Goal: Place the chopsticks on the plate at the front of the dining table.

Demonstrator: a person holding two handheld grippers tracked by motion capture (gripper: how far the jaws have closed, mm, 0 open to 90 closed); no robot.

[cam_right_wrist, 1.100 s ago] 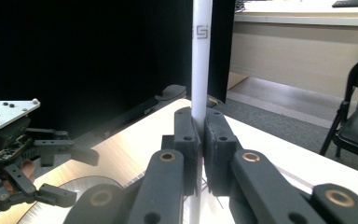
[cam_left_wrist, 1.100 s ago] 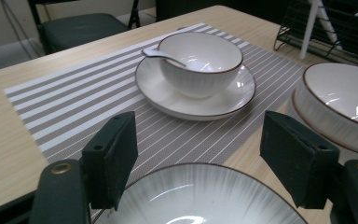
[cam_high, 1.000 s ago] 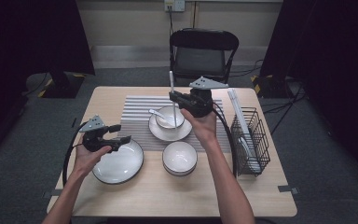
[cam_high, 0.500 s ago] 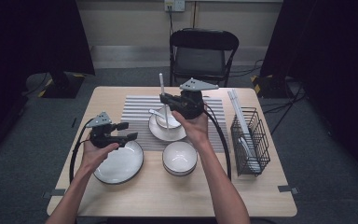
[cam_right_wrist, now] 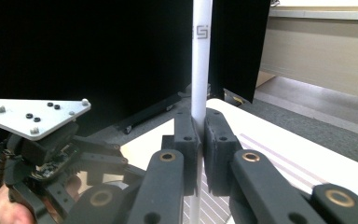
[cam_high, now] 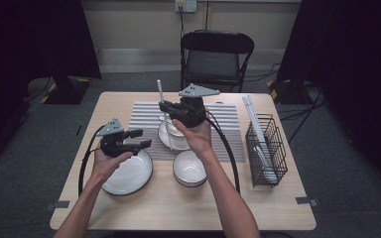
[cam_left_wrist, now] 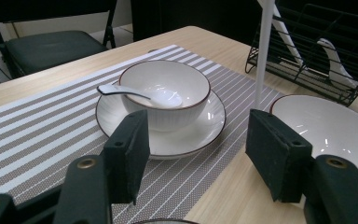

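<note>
The right gripper pinches a white chopstick upright to carry it, while the left gripper, half open and just closing on nothing, waits by the plate.

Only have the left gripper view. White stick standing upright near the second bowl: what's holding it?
Observer: The right tool is shut on the white stick, clamped on its lower part.
Operator: Where's that tool over the table?
Observer: In the high view it sits above the saucer on the striped mat, and the stick's top points up and away from the person.
Operator: What's under my left tool?
Observer: The left tool hovers over the far rim of a flat plate. Its jaws have just been closing, with nothing between them.
</note>
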